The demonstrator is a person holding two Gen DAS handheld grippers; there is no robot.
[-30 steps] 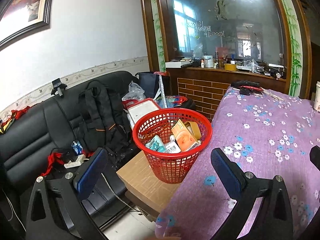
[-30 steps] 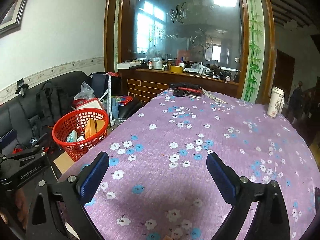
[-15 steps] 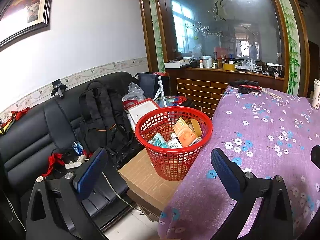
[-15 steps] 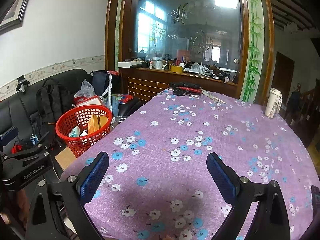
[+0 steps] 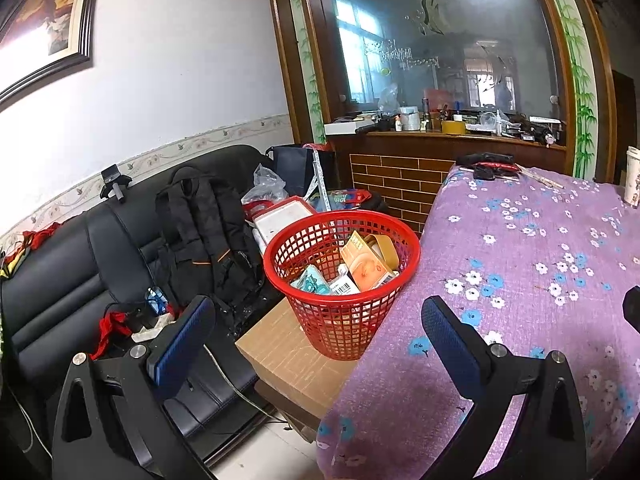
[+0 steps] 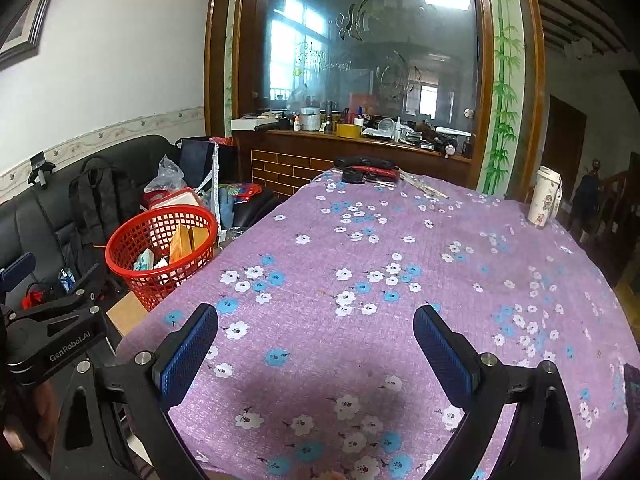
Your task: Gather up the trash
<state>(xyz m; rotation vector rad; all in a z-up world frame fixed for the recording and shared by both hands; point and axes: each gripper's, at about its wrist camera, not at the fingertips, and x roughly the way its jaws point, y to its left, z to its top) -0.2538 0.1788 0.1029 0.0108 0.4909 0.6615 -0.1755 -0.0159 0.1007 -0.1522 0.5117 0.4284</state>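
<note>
since both pairs of blue pads stand wide apart with nothing between them, neither gripper carries anything at this moment. the left gripper (image 5: pixel 316 320) hangs released at the bottom of its view, its left finger (image 5: pixel 180 336) over the black sofa (image 5: pixel 72 280) and its right finger (image 5: pixel 452 336) over the edge of the purple flowered tablecloth (image 5: pixel 540 240). the right gripper (image 6: pixel 316 344) is likewise spread, low in its frame above the cloth.

outward from the left fingers, at the centre of that view, a red mesh basket (image 5: pixel 340 312) sits on a brown cardboard box (image 5: pixel 280 352) just beside the table edge. it already holds an orange carton (image 5: pixel 362 260), a teal packet (image 5: pixel 312 280) and a barcoded white box (image 5: pixel 346 286); in the right view the same basket is at mid left.

judging by this, most collecting looks done: the near and middle cloth is bare. what is left on it lies far off: dark and red items (image 6: pixel 368 172) at the upper centre of the right view, whose nature i cannot tell, and a patterned white cup (image 6: pixel 546 196) at the upper right, which may not be trash.
</note>
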